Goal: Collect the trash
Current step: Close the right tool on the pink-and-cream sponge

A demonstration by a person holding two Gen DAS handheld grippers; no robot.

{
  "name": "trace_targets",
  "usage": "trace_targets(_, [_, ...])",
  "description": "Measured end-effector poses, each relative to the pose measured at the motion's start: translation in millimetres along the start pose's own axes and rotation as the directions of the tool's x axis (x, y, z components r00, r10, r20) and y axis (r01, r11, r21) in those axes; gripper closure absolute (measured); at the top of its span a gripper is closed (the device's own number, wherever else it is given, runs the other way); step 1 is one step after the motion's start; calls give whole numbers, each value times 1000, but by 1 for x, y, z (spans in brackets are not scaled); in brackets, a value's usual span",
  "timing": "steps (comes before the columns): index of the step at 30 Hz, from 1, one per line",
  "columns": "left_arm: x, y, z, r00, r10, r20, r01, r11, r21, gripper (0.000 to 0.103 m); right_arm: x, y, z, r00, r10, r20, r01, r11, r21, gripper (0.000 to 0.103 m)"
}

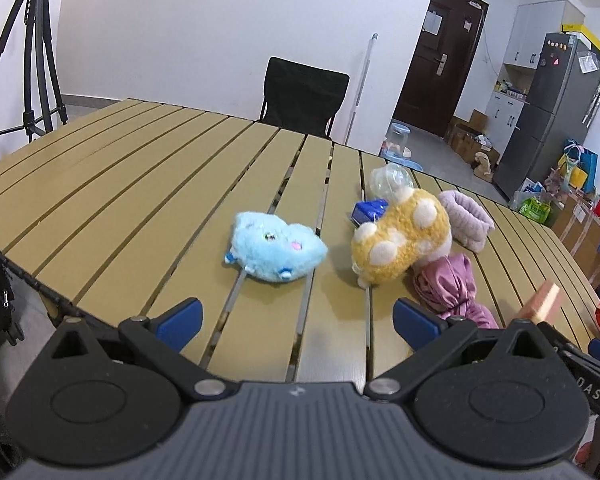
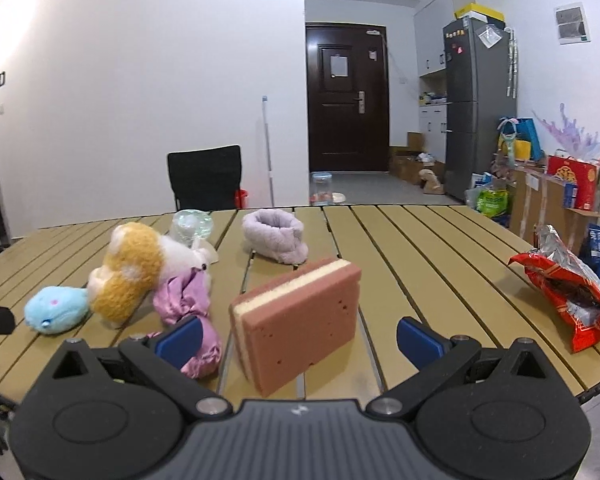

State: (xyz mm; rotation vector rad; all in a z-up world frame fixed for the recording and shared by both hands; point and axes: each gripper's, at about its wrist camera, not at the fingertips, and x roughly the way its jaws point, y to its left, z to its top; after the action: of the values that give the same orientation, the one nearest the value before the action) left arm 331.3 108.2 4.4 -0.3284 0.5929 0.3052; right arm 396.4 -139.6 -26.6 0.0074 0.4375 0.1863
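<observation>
Both tools, left tool (image 1: 298, 320) and right tool (image 2: 299, 338), hover spread wide and empty, likely sizing up targets. The trash: one red snack wrapper (image 2: 568, 296) right of the sponge (image 2: 296, 320), one crushed clear bottle (image 2: 191, 226) behind-left. Two plush toys (image 1: 276, 250) lie left of it on the tabletop (image 1: 140, 184).

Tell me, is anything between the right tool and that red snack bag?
Nothing visible: the red snack bag lies off to the right tool's right on bare table slats. The pink sponge stands straight ahead, not on that path.
</observation>
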Motion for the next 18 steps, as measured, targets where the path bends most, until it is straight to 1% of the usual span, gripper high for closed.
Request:
trace_targets(3, [7, 0, 1, 1000, 4, -11, -4, 1000, -13, 0, 11, 2, 1, 1000, 4, -3, -4, 1000, 14, 0])
trace_targets(9, [19, -1, 2, 999, 14, -30, -15, 1000, -24, 0, 32, 12, -2, 999, -39, -7, 39, 999, 23, 0])
trace_targets(13, [26, -1, 3, 999, 23, -45, -25, 999, -31, 0, 48, 15, -3, 997, -79, -12, 80, 995, 52, 0])
trace_targets(18, [34, 3, 5, 998, 31, -56, -33, 999, -32, 0, 66, 15, -4, 992, -119, -29, 121, 991, 65, 3])
